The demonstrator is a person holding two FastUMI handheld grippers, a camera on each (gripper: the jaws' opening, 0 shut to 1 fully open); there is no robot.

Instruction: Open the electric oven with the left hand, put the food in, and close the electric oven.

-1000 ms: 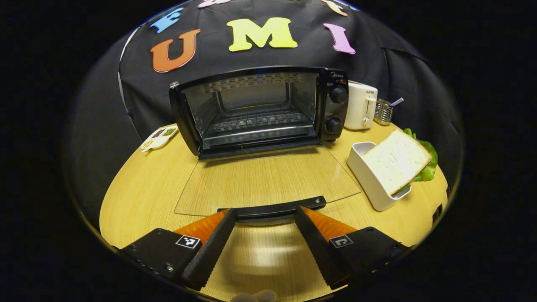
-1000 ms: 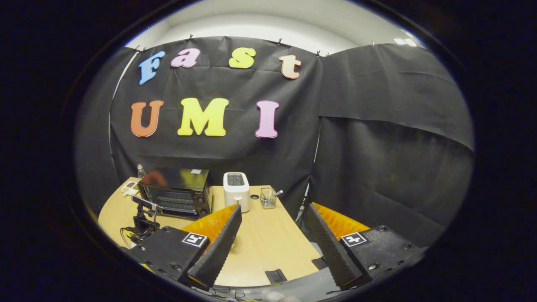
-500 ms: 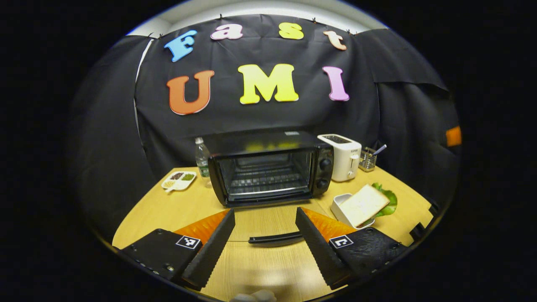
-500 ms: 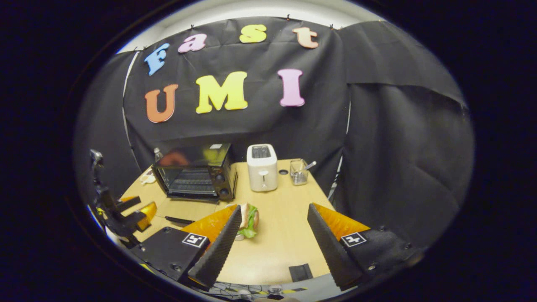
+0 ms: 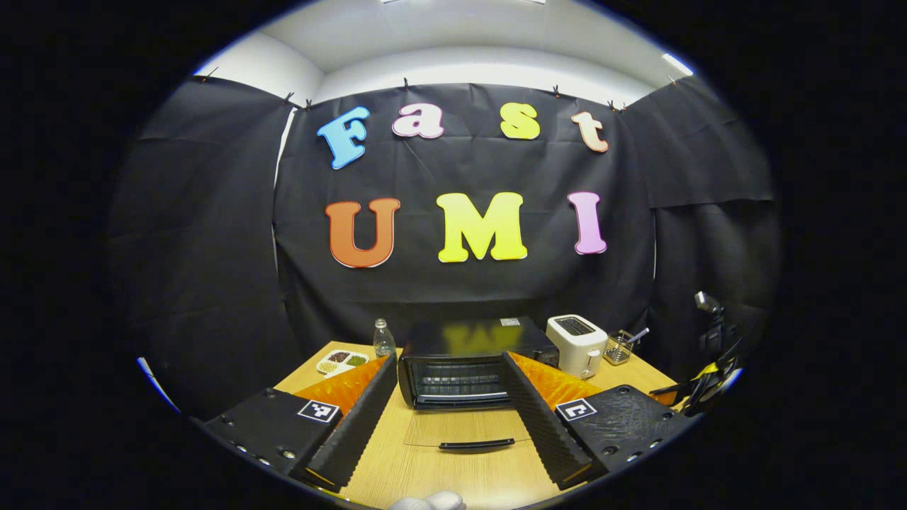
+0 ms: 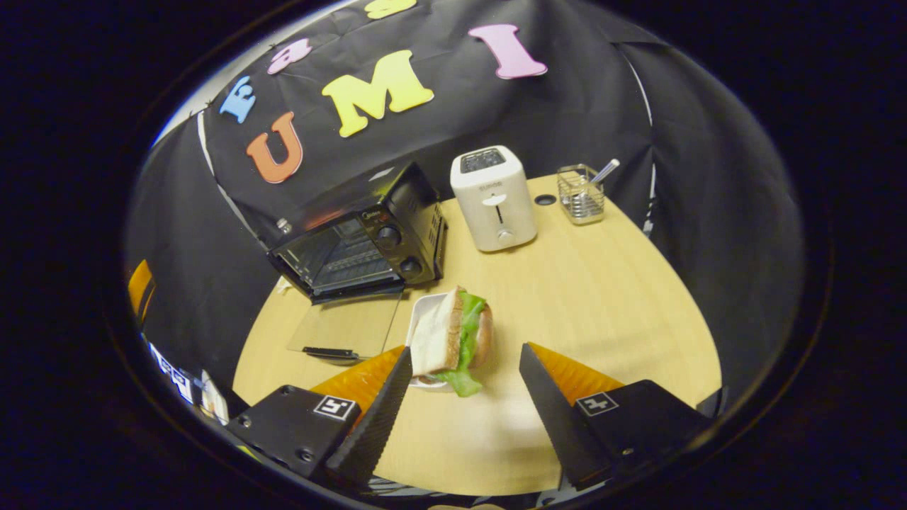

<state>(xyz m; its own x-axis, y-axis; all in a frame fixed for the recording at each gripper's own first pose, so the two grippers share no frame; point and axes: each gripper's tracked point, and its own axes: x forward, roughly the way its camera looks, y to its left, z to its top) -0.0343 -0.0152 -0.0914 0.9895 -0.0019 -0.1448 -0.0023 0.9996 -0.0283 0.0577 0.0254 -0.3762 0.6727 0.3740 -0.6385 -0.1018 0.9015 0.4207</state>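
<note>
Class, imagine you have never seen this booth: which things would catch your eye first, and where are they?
The black oven stands at the table's back left, its glass door dropped flat onto the wood. A sandwich with green lettuce sits upright in a white dish just ahead of the open right gripper. A white toaster stands behind it.

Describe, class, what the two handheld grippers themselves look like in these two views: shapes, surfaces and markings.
Both look alike. The left gripper and right gripper each have two long wedge-shaped fingers with ribbed, saw-toothed inner faces, tapering forward. Each finger is mounted on a black block studded with screws and carrying a small square black-and-white marker. No sleeves or cables are discernible.
</note>
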